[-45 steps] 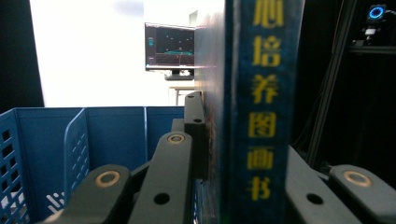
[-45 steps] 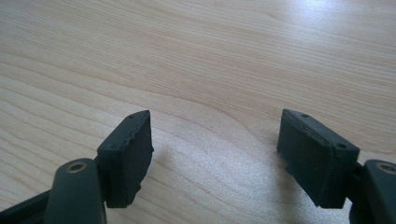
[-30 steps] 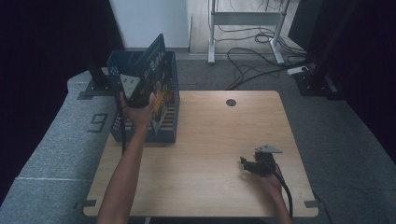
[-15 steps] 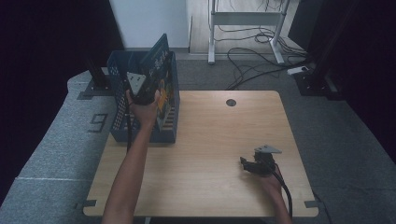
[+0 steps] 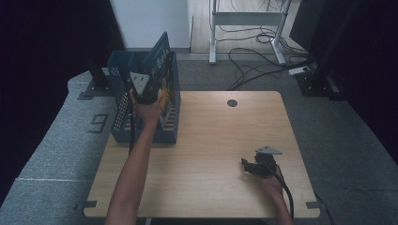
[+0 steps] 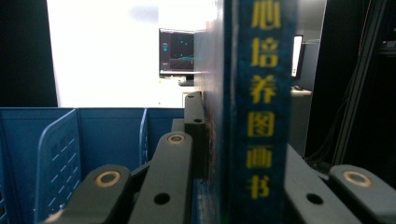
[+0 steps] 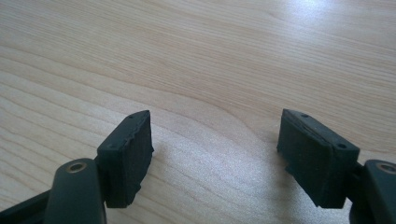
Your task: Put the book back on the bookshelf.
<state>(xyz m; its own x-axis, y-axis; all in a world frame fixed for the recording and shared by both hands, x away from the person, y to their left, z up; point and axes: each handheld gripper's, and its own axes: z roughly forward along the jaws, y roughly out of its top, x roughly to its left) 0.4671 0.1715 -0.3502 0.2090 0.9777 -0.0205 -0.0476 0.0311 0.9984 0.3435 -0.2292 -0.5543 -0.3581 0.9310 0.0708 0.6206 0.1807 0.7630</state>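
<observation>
From the high view, the left tongs (image 5: 143, 86) are up over the blue crate (image 5: 123, 124) at the table's (image 5: 220, 154) far left corner, clenched on a dark book (image 5: 159, 54) that tilts out above the crate's rim. The arm reaches far forward, so there is little leverage — if the book tips further it could catch the crate's wall instead of dropping into a slot. The right tongs (image 5: 257, 165) sit low near the right front of the table, well apart from the crate, and cannot steady anything from there.

In the left gripper view, the book (image 6: 254, 102) stands upright between the jaws, spine with yellow characters facing the camera, and the jaws press on both covers. Below and to the left are the crate's blue dividers (image 6: 56, 154). The risk here is the lower edge landing on a divider rather than between two; I cannot tell which slot it is lined up with. The grip sits near one end of the book, so it could also pivot in the jaws.

In the right gripper view, the right tongs (image 7: 212, 156) are spread wide and hold nothing, with bare wood under them — idle, so a slipping book would get no help.
</observation>
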